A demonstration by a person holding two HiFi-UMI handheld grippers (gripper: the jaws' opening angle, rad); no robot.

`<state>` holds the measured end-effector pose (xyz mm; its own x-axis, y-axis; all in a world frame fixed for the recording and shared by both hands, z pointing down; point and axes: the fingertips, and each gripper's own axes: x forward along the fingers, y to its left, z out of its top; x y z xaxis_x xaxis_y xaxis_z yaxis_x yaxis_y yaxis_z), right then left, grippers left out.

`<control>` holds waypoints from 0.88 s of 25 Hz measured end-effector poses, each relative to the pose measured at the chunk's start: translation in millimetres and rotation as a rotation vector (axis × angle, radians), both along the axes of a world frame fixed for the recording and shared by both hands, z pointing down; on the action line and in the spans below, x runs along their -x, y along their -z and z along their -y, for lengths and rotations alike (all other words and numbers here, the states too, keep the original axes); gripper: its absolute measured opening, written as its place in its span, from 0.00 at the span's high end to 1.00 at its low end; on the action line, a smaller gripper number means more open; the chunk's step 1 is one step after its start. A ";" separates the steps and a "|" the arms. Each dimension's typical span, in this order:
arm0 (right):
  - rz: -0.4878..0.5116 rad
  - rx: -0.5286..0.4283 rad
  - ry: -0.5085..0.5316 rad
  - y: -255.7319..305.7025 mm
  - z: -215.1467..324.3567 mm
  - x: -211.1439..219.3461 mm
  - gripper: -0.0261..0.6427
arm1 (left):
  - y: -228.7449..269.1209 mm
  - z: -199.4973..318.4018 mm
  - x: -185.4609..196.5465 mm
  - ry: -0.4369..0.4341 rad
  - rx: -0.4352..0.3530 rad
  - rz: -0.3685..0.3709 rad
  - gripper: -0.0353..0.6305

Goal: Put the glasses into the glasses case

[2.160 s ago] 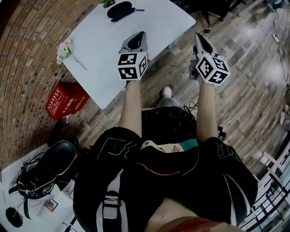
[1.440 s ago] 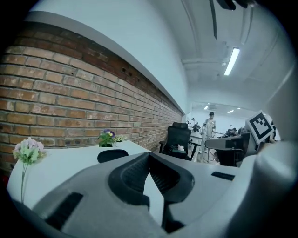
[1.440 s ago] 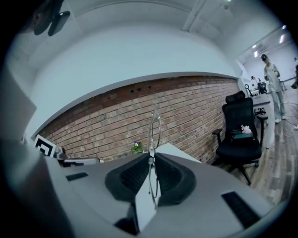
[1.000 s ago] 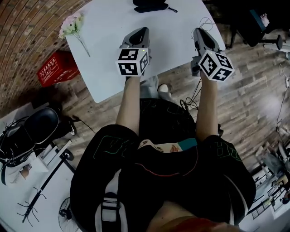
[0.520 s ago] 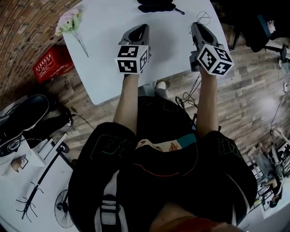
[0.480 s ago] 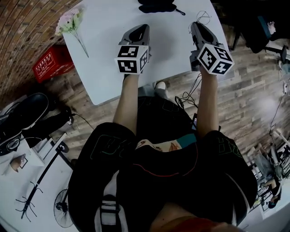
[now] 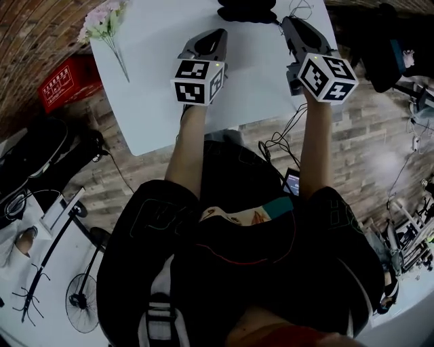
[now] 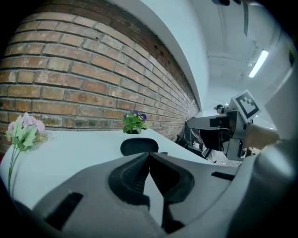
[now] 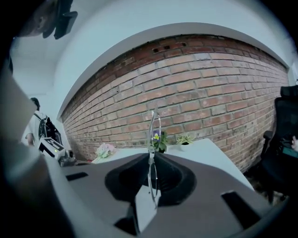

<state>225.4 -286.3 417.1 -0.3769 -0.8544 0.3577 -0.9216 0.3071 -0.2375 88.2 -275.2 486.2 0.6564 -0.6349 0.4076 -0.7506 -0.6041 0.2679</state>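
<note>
The black glasses case [image 7: 245, 10] lies closed at the far edge of the white table [image 7: 149, 81]; in the left gripper view the case [image 8: 138, 146] sits just beyond the jaw tips. My left gripper [image 7: 218, 34] hovers over the table, shut with nothing in it [image 8: 149, 154]. My right gripper [image 7: 290, 24] is to the right of the case, shut on the thin wire-framed glasses [image 9: 154, 132], which stand upright between its jaws [image 9: 151, 160]. A bit of the glasses' wire [image 7: 299, 9] shows past the gripper's tip.
Pink artificial flowers [image 7: 103, 26] lie at the table's left corner. A small potted plant [image 8: 134, 122] stands behind the case by the brick wall. A red box [image 7: 62, 83] sits on the floor to the left. A black chair [image 7: 386, 47] stands to the right of the table.
Both grippers have come forward over the table towards the case, which is now at the top edge of the head view. The right gripper still holds the glasses.
</note>
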 end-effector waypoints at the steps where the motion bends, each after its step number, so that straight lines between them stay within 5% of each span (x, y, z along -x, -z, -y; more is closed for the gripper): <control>1: -0.018 -0.006 0.017 2.5 5.5 3.6 0.89 | 0.0 3.2 1.0 0.005 0.001 -0.004 0.95; 22: -0.643 0.049 0.427 -57.6 75.8 55.7 0.89 | -14.6 43.8 8.6 0.029 0.045 -0.062 0.95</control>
<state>169.6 -362.0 474.7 -0.3758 -0.6587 0.6518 -0.6869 0.6702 0.2812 79.6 -318.9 500.8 0.6628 -0.6361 0.3950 -0.7487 -0.5688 0.3405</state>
